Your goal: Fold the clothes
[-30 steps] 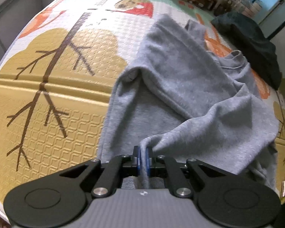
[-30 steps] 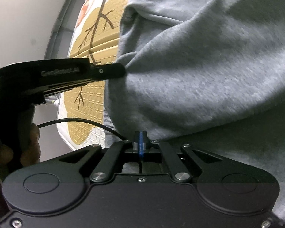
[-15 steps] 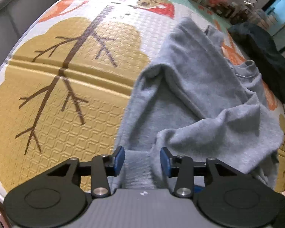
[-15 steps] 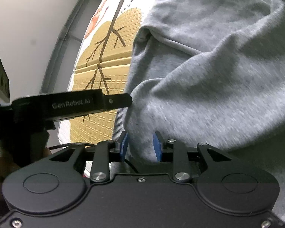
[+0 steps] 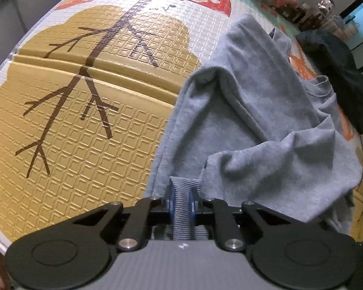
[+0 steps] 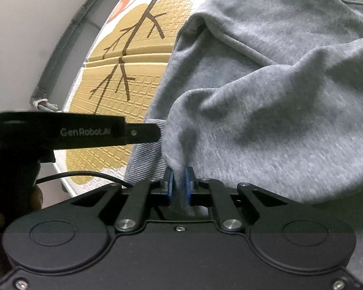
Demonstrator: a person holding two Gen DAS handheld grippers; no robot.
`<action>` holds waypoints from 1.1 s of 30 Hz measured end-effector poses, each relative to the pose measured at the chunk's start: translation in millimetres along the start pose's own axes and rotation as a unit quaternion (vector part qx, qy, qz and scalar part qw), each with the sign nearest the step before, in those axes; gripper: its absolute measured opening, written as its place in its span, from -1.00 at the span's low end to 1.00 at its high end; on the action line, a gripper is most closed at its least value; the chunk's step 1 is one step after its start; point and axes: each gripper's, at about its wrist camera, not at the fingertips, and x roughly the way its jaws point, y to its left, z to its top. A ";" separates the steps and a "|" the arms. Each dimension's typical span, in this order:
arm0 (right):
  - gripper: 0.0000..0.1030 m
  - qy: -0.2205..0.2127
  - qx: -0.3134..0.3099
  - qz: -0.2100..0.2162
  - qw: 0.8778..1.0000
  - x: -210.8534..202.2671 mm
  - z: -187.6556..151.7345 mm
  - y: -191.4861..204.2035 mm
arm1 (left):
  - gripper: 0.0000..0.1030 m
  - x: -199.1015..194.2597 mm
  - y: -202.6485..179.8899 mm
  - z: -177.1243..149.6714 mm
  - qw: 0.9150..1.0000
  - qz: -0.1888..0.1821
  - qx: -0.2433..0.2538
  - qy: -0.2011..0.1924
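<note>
Two tools now pinch the same grey sweatshirt (image 5: pixel 266 111), which lies crumpled on a patterned play mat (image 5: pixel 84 133), its body spreading from the centre toward 2 o'clock in the left wrist view. The left tool (image 5: pixel 181 199) is clenched on the ribbed hem (image 5: pixel 181 188), its blue pads pressing the band from both sides. The right tool (image 6: pixel 179 183) is clamped on a fold of the plain fleece just beside that hem; in its view the left tool's arm reaches in from 9 o'clock.

Risks, as I judge them: the right tool holds only a thin ridge of soft fleece, so a quick lift could pull it free. It may also have caught one layer rather than the edge proper, which would twist the fold. The two grips sit close together, so raising them may leave the far part bunched instead of spreading it. A dark garment (image 5: pixel 338 72) lies near at 2 o'clock and could be dragged along.

Half a second ago both tools stood open with cloth between the pads; their jaws have just been closing, and now each bites fabric.
</note>
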 end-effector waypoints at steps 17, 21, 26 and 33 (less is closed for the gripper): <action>-0.73 0.020 0.015 0.041 0.999 -14.4 -13.4 -10.7 | -0.70 -15.6 23.5 -25.3 0.999 0.035 -0.022 0.001; -0.48 -0.029 0.029 0.044 0.998 -40.8 -9.9 -22.0 | -0.53 -25.3 9.8 -15.9 1.000 0.021 0.005 -0.009; -0.48 -0.102 0.065 0.029 0.992 -89.3 -7.6 -54.6 | -0.17 -38.4 -26.3 0.5 0.998 -0.018 0.046 -0.032; -0.45 -0.181 0.157 -0.005 0.971 -153.2 -18.9 -120.7 | 0.05 -43.5 -88.7 28.4 0.991 -0.075 0.098 -0.048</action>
